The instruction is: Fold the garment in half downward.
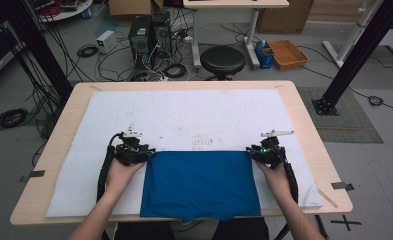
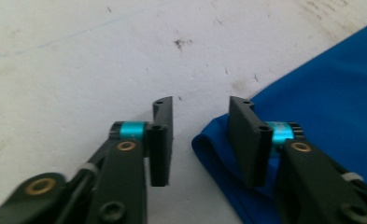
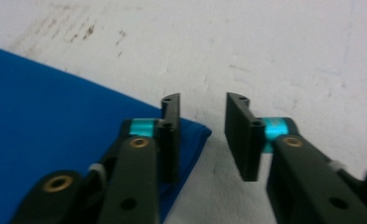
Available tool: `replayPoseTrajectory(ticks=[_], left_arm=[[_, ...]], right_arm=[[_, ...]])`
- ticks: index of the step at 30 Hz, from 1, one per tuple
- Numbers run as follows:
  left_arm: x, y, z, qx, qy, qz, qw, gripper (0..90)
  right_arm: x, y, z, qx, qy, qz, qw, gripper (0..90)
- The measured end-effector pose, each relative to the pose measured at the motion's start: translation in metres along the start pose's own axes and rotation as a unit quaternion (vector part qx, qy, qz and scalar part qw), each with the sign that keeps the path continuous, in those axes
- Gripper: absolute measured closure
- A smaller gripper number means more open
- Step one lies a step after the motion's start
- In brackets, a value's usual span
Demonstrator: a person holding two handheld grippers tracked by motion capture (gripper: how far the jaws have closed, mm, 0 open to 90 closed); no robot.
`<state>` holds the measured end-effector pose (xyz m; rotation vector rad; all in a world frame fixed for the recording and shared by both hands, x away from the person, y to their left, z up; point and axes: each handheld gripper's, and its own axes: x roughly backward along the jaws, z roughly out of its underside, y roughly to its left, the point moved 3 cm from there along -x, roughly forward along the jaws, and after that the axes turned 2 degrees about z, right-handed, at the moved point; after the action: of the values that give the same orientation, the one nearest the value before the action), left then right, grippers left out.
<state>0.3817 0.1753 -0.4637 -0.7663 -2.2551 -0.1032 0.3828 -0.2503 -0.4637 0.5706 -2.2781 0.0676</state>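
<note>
A blue cloth (image 1: 200, 183) lies folded flat on the white mat (image 1: 184, 115), its near edge hanging over the table front. My left gripper (image 1: 134, 152) sits at the cloth's far left corner (image 2: 209, 140). Its jaws stand open with the white mat between them, and the right jaw rests over the blue cloth (image 2: 330, 107). My right gripper (image 1: 266, 152) sits at the cloth's far right corner (image 3: 197, 130). It is open too, its left jaw over the blue cloth (image 3: 55, 116) and bare mat in the gap.
The mat covers most of the wooden table (image 1: 309, 135), stained near its middle (image 1: 204, 141). Beyond the table stand a black stool (image 1: 222, 60), computer towers (image 1: 149, 35), cables and an orange tray (image 1: 287, 53). A black frame post (image 1: 354, 55) rises at the right.
</note>
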Motion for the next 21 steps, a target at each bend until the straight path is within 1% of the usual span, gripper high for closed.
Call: replayPoseTrajectory(ticks=[1, 2, 3, 5, 7, 8, 10, 13, 18, 19, 20, 21], left_arm=[[0.000, -0.001, 0.000, -0.007, 0.001, 0.001, 1.0000, 66.3], [0.000, -0.002, 0.001, -0.011, 0.004, 0.004, 0.9999, 71.3], [0.000, -0.003, 0.001, -0.014, 0.003, 0.002, 0.9999, 74.1], [0.000, -0.005, 0.001, -0.019, 0.001, 0.006, 0.9998, 82.1], [0.001, -0.007, 0.001, -0.025, 0.001, 0.003, 0.9997, 85.4], [0.001, -0.007, 0.001, -0.026, 0.001, 0.004, 0.9997, 85.9], [0.001, -0.006, 0.000, -0.021, -0.003, 0.007, 0.9997, 86.4], [0.000, -0.002, -0.003, -0.022, -0.006, 0.006, 0.9997, 86.5], [-0.007, 0.004, -0.014, -0.037, -0.007, -0.010, 0.9992, 86.5], [-0.008, 0.005, -0.017, -0.037, -0.008, -0.012, 0.9992, 86.5], [-0.009, 0.007, -0.020, -0.035, -0.010, -0.013, 0.9993, 86.5], [-0.010, 0.009, -0.022, -0.037, -0.013, -0.013, 0.9991, 86.5]], right_arm=[[-0.001, 0.001, 0.002, 0.004, 0.005, -0.002, 1.0000, 77.0], [-0.001, 0.001, 0.003, 0.008, 0.002, 0.002, 1.0000, 80.6], [-0.001, 0.002, 0.003, 0.012, 0.001, -0.004, 0.9999, 83.9], [0.000, 0.004, 0.003, 0.021, 0.001, -0.006, 0.9998, 86.4], [0.001, 0.006, 0.004, 0.026, 0.002, -0.007, 0.9996, 87.1], [0.001, 0.006, 0.003, 0.032, -0.002, -0.006, 0.9995, 87.2], [0.002, 0.005, 0.002, 0.033, -0.002, -0.007, 0.9994, 87.3], [0.002, 0.001, -0.003, 0.040, -0.013, -0.012, 0.9990, 87.5], [-0.003, -0.006, -0.021, 0.052, -0.019, -0.002, 0.9985, 87.4], [-0.005, -0.007, -0.024, 0.051, -0.020, -0.004, 0.9985, 87.4], [-0.007, -0.009, -0.028, 0.051, -0.017, -0.003, 0.9986, 87.4], [-0.010, -0.010, -0.031, 0.052, -0.015, 0.001, 0.9985, 87.4]])
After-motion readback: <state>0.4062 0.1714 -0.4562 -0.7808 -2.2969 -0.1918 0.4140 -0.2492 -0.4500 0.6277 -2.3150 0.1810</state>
